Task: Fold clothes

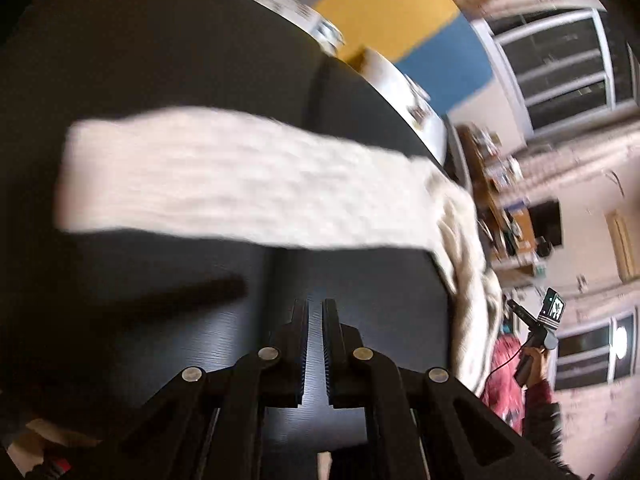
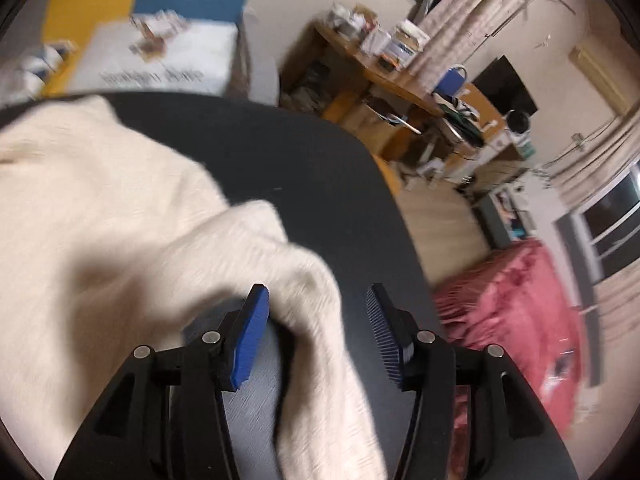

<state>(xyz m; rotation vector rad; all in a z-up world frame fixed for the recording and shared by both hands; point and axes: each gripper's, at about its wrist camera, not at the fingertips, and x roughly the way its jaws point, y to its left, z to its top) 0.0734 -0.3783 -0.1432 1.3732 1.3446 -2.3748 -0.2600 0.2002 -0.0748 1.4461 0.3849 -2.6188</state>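
A cream knitted garment (image 1: pixel 240 176) lies on the black table (image 1: pixel 160 60), one long band of it stretched across the middle and the rest bunched over the right edge. My left gripper (image 1: pixel 315 304) hovers just short of that band, fingers nearly together with nothing between them. In the right wrist view the garment (image 2: pixel 100 200) covers the left of the table (image 2: pixel 280 152). A fold of it runs down between the blue pads (image 2: pixel 248 336) of my right gripper (image 2: pixel 316 292), which stands open and is not clamped on it.
A white box (image 2: pixel 160 60) stands past the table's far edge. Beyond the right edge are a cluttered wooden desk (image 2: pixel 400 80) and a red bedspread (image 2: pixel 512 312). A hand holding a black device (image 1: pixel 536 332) shows off the table's right side.
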